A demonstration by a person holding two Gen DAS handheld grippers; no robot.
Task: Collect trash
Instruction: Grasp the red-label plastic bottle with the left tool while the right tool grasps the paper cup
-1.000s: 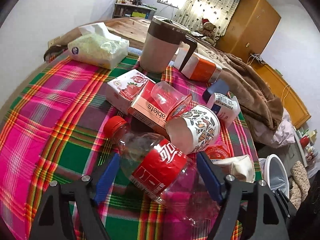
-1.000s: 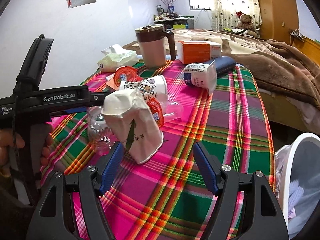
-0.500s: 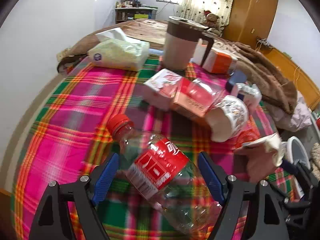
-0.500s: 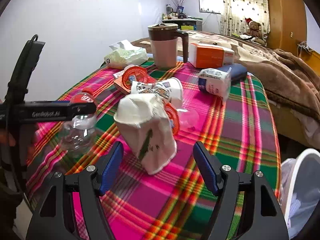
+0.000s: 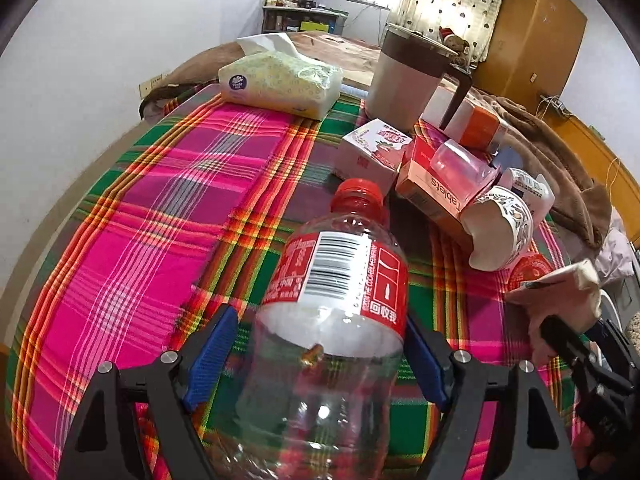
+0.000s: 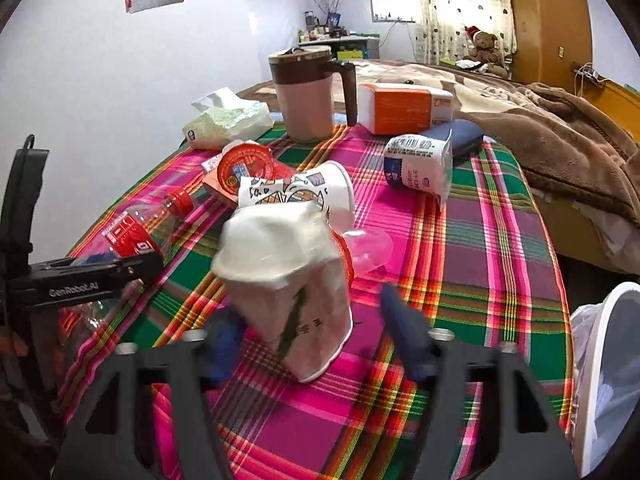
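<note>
My left gripper (image 5: 320, 344) is shut on a clear plastic bottle (image 5: 336, 304) with a red cap and red label, lifted off the plaid tablecloth (image 5: 160, 216); the bottle also shows in the right wrist view (image 6: 132, 232). My right gripper (image 6: 312, 332) is closing around a crumpled white paper cup (image 6: 288, 276); its blue fingers (image 6: 404, 332) are blurred, and the right one stands a little off the cup. That cup shows at the right edge of the left wrist view (image 5: 560, 288). More trash lies beyond: a patterned paper cup (image 6: 304, 192), a red-lidded cup (image 6: 244, 164), a yogurt carton (image 6: 420, 164).
A tissue pack (image 5: 280, 80), a lidded mug (image 5: 408, 76), an orange-white box (image 6: 404, 108), a tablets box (image 5: 432, 184) and a strawberry carton (image 5: 372, 148) sit at the back. A white bin with a liner (image 6: 600, 380) stands beside the table's right edge. A brown blanket (image 6: 560, 140) lies behind.
The left gripper has closed on the bottle and lifted it, turning it so the cap points away. The right gripper's fingers have moved in toward the crumpled cup.
</note>
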